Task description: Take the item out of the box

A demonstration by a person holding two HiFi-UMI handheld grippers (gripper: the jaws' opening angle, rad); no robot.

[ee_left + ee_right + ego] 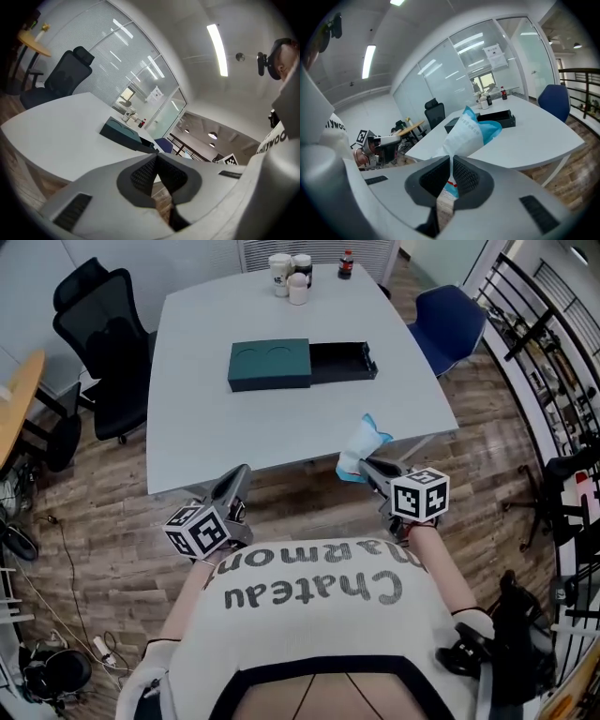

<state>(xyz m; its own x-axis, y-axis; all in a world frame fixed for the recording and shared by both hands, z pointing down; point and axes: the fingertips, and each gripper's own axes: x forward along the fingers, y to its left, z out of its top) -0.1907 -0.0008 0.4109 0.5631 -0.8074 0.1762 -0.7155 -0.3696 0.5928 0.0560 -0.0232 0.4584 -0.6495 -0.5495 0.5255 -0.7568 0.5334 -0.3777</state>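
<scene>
The white-and-blue plastic packet (362, 440) is gripped by the right claw (367, 466), already out of the dark green box (300, 364) (drawer open, on the white bench (216, 432)). The left claw (238, 476) is closed and empty. Removal is judged done.

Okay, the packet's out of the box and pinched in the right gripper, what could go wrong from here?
1. The right gripper grips the packet only at its lower end; most of it sticks out free, so it may slip loose.
2. It is held at the near edge of the table, so a drop could land on the floor.
3. The left gripper is shut, empty and off to the side, little help in a slip.
</scene>
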